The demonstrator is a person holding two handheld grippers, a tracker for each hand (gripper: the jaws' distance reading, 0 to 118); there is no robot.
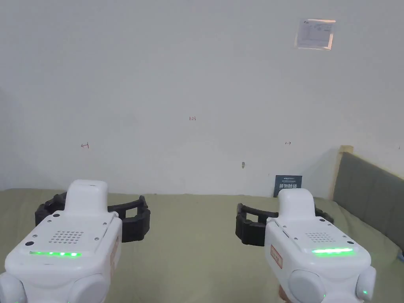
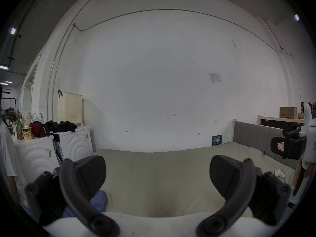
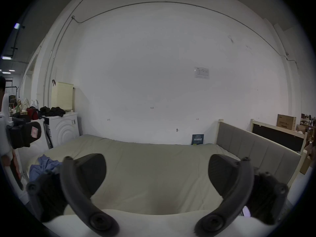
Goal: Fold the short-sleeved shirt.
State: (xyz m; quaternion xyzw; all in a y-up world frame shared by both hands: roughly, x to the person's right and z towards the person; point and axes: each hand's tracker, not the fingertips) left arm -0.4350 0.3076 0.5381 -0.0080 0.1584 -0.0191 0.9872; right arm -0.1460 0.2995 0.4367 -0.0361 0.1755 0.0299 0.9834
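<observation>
A crumpled blue shirt [image 3: 43, 166] lies in a heap near the left edge of the olive-green bed [image 1: 189, 244]. In the left gripper view part of the shirt [image 2: 98, 199] peeks out behind the left jaw. My left gripper [image 1: 91, 211] hovers above the bed's near left part, jaws wide apart and nothing between them [image 2: 157, 177]. To its right, at about the same height, my right gripper [image 1: 286, 221] is also open and empty [image 3: 157, 175]. Each shows in the other's view: the right gripper [image 2: 289, 146] and the left gripper [image 3: 22, 136].
A white wall runs behind the bed, with a grey padded headboard [image 1: 371, 193] on the right. Two white washing machines [image 2: 73, 145] with bags and dark clothes on top stand to the left. A small white object [image 2: 279, 174] lies near the headboard. A person in white [image 2: 5, 146] is at the far left.
</observation>
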